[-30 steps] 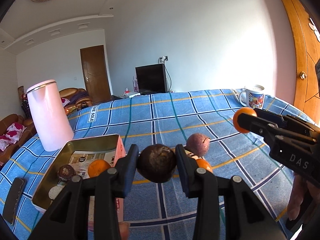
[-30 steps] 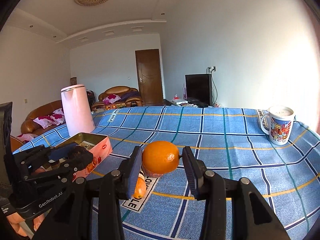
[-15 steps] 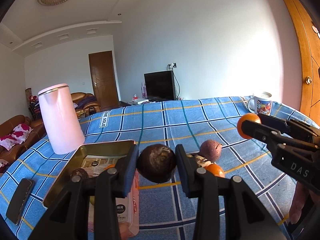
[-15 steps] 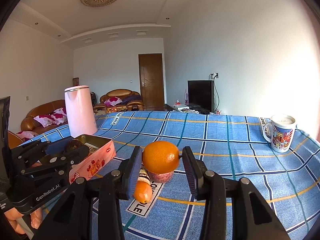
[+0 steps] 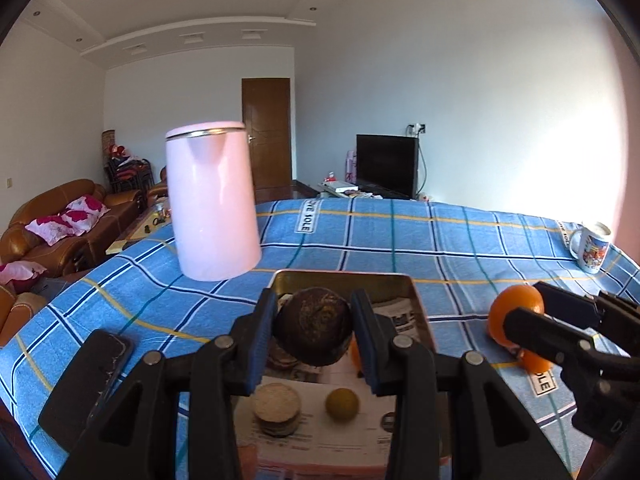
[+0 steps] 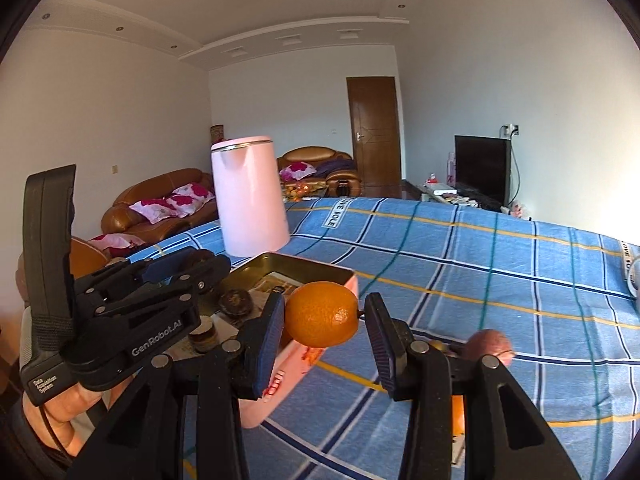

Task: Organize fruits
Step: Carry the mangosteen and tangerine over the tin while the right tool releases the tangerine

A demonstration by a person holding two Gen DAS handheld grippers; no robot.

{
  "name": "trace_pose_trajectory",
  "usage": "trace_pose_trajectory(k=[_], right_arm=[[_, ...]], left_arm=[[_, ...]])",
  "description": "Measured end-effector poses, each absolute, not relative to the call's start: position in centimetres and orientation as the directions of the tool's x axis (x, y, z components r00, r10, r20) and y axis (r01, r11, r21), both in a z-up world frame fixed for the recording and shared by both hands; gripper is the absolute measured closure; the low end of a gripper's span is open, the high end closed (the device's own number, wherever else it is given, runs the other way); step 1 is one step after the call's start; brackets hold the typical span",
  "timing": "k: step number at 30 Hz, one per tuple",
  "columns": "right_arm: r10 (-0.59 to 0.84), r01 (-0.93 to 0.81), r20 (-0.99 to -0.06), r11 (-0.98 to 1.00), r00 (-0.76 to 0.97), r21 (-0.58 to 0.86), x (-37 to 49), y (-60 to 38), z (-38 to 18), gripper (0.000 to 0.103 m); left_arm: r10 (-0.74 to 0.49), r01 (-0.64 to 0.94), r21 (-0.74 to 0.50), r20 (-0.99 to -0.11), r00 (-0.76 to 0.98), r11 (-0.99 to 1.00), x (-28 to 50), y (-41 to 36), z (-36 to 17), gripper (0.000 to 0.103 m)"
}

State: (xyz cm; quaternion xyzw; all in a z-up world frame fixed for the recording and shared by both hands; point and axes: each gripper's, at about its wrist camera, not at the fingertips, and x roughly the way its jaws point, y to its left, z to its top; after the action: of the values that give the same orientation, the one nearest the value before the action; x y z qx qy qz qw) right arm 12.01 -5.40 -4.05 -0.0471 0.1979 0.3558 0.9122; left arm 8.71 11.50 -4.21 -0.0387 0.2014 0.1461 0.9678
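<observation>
Now both fruits are being carried to the tin [image 5: 416, 300]. The left gripper [image 5: 314, 332] squeezes a dark brown fruit [image 5: 314, 330] over it; the right gripper [image 6: 324, 320] pinches an orange [image 6: 322, 314] at its three o'clock side. Next: lower, let go.

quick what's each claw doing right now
Left claw: shut on the dark brown fruit, above the tin.
Right claw: shut on the orange.

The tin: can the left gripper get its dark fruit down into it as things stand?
Probably yes. The left gripper, shut on the dark fruit, hangs above the open tin; bare paper lining shows between the fruits already inside. The right gripper with its orange stays beside it.
</observation>
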Motion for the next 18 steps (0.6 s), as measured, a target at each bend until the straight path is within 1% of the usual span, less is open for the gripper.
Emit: trace_pose_trajectory(k=[3, 7, 12, 18], right_arm=[[0.639, -0.697, -0.427, 0.717, 0.64, 0.028, 11.8, -2.7, -4.8, 0.059], [0.63, -0.721, -0.496, 0.693, 0.597, 0.011, 12.2, 0.2, -6.0, 0.059], [0.59, -0.731, -0.579, 0.682, 0.563, -0.016, 12.9, 2.6, -7.6, 0.059], [0.558, -0.742, -0.635, 0.669, 0.535, -0.037, 13.5, 4.1, -8.6, 0.059]], left_arm=[[0.283, -0.324, -0.027, -0.426, 0.859, 0.946, 9.0, 13.5, -4.9, 0.063], [0.26, -0.322, -0.057, -0.465, 0.846, 0.945, 9.5, 15.2, -5.5, 0.063], [0.234, -0.304, -0.06, -0.504, 0.831, 0.951, 10.1, 15.7, -6.1, 0.063], [0.225, -0.298, -0.058, -0.522, 0.823, 0.953, 10.5, 15.8, -6.3, 0.063]])
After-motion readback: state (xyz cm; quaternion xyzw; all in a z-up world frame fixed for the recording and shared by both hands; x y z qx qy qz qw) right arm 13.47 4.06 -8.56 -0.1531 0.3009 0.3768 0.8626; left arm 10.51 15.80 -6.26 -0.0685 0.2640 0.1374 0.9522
